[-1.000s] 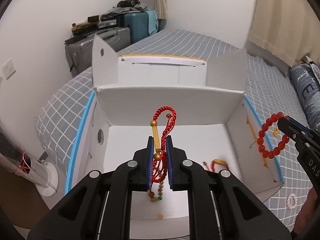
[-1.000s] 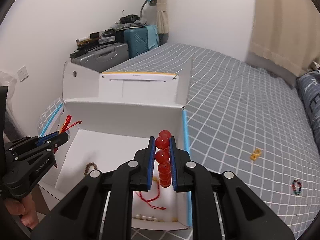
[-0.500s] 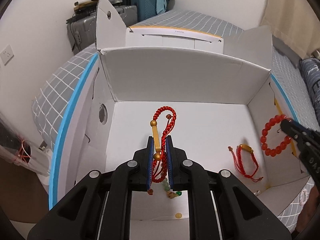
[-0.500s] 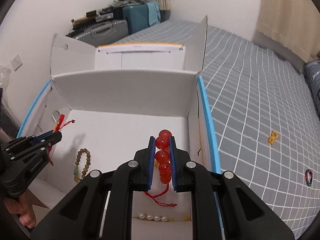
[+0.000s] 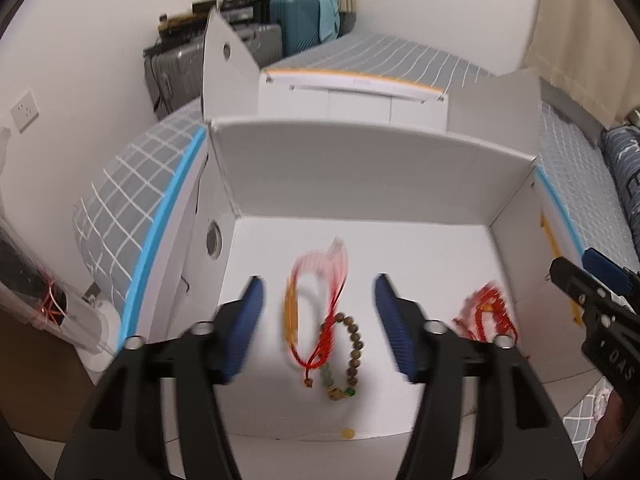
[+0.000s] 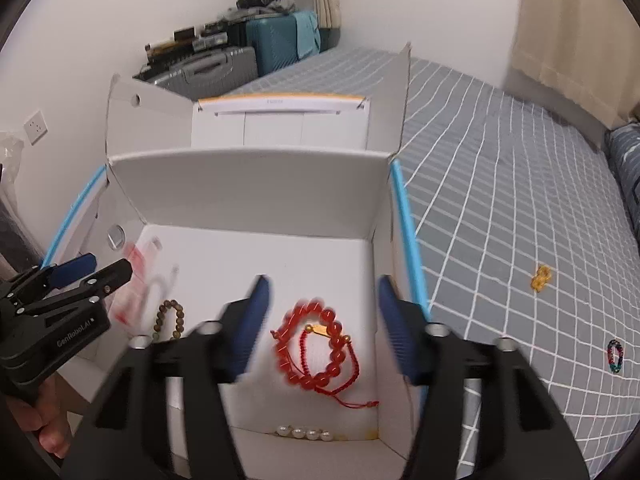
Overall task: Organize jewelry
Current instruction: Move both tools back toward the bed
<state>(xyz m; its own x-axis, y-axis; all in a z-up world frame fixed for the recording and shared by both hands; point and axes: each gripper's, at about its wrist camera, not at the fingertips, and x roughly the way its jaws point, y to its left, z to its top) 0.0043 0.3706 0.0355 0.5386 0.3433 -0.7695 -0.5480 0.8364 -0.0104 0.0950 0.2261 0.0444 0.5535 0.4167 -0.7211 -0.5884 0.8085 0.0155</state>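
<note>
An open white cardboard box sits on the bed. My left gripper is open above its floor; a red cord bracelet with a gold tube is blurred in mid-fall between the fingers, over a brown bead bracelet. My right gripper is open over the box's right side; the red bead bracelet lies below it on a red cord bracelet. A pearl strand lies by the near wall. The left gripper also shows in the right wrist view.
A yellow trinket and a multicoloured bead ring lie on the grey checked bedspread right of the box. A white ring lies near the box corner. Suitcases stand by the far wall.
Both grippers have opened. The red cord bracelet has dropped from the left gripper and the red bead bracelet from the right one, into the box.
</note>
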